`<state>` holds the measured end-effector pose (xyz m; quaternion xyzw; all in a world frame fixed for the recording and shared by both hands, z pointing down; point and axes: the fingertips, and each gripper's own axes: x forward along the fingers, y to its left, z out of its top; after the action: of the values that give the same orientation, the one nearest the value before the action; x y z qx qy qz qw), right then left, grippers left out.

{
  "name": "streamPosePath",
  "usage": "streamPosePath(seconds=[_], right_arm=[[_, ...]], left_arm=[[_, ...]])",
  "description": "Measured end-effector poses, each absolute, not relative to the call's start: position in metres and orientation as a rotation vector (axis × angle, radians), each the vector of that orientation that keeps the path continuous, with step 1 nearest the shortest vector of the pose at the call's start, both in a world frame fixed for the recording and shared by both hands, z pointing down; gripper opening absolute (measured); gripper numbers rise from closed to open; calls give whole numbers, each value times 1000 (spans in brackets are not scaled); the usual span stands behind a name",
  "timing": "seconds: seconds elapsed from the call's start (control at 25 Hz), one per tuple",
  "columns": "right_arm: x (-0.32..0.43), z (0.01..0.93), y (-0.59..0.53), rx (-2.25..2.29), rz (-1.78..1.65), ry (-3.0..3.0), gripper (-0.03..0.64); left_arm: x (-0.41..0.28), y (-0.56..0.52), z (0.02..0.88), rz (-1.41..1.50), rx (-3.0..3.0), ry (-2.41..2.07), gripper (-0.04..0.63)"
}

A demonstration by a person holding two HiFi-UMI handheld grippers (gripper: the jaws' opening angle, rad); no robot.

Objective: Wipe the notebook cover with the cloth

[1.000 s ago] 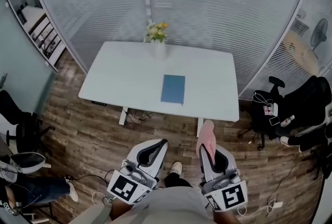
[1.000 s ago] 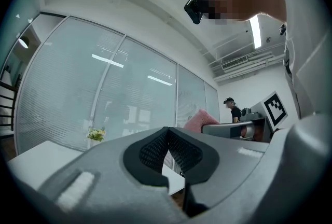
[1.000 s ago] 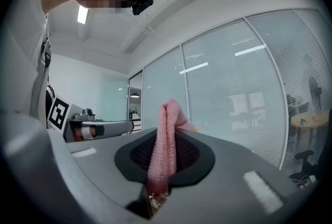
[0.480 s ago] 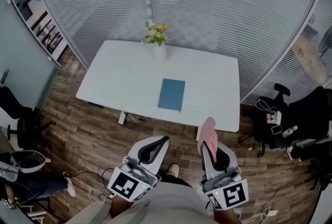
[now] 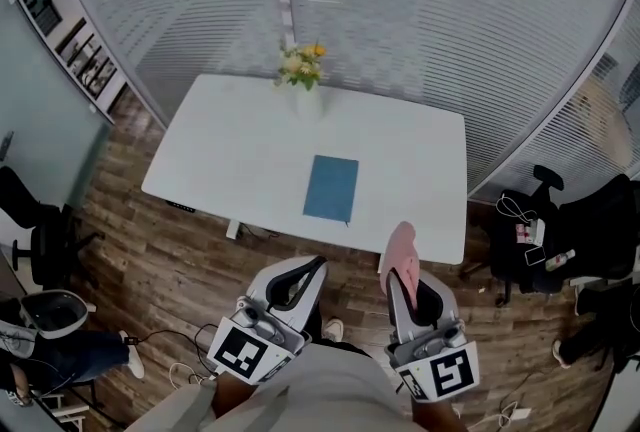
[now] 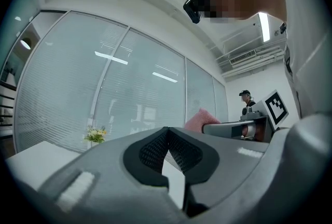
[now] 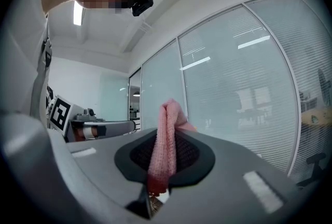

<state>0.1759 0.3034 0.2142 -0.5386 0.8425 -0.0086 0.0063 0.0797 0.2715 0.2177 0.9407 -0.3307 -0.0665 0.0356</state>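
Head view: my right gripper (image 5: 404, 282) pinches pink knitted cloth (image 5: 399, 253); left gripper (image 5: 312, 268) pressed together (w/ nothing inside). Flat blue notebook (image 5: 331, 188) at 12 o'clock on white table (image 5: 230, 150).

A white table (image 5: 230, 155) carries a blue notebook (image 5: 331, 188) and a flower vase (image 5: 305, 96).

notebook (image 5: 331, 188): blue cover, closed, laid flat on the white table (image 5: 220, 150), toward the near edge and a little right of centre, long side running away from the viewer.
cloth (image 7: 165, 140): pink, knitted texture, folded into a narrow upright strip, pinched between the jaws of the right gripper (image 5: 402, 282), upper end sticking out past the tips. held well apart from the notebook.
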Motion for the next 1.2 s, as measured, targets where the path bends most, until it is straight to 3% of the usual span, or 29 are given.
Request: streamPosePath(seconds=[1.2], right_arm=[[102, 215, 25, -1737, 49, 2646, 34]], left_arm=[[20, -5, 227, -202, 2941, -885, -5]])
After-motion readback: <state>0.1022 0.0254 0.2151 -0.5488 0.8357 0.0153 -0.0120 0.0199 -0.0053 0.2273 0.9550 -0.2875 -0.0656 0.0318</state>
